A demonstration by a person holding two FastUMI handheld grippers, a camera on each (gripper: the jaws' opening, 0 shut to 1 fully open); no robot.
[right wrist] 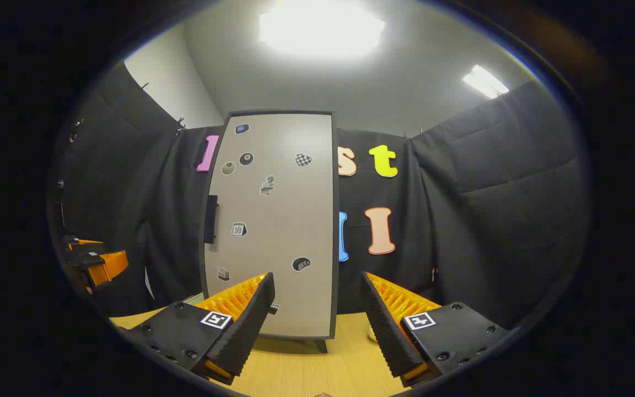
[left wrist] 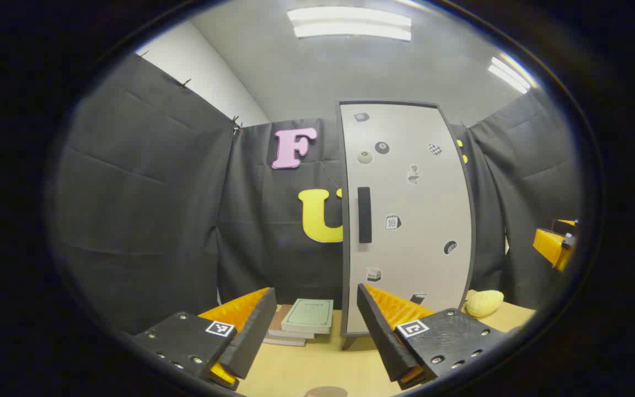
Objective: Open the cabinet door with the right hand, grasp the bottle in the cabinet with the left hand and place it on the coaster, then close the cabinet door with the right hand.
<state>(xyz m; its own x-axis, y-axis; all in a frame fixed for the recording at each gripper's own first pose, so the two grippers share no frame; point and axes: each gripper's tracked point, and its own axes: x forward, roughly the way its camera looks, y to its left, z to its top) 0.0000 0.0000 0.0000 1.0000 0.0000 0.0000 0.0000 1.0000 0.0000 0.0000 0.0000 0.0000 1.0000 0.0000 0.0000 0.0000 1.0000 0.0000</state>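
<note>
A tall grey cabinet [left wrist: 405,220] with a dark frame stands on the wooden table, its door shut; stickers dot the door. A dark vertical handle [left wrist: 364,215] sits near the door's left edge. In the right gripper view the same cabinet [right wrist: 273,220] is ahead, handle [right wrist: 210,219] at its left edge. My left gripper [left wrist: 317,300] is open, short of the cabinet, nothing between its fingers. My right gripper [right wrist: 317,289] is open too, facing the door's lower part. A round brown coaster [left wrist: 326,392] peeks in at the bottom edge. The bottle is hidden behind the door.
A stack of books [left wrist: 302,321] lies on the table left of the cabinet. A pale yellow lumpy object [left wrist: 484,302] rests to its right. The other gripper [left wrist: 555,245] shows at the far right, and the left one [right wrist: 94,259] at the far left.
</note>
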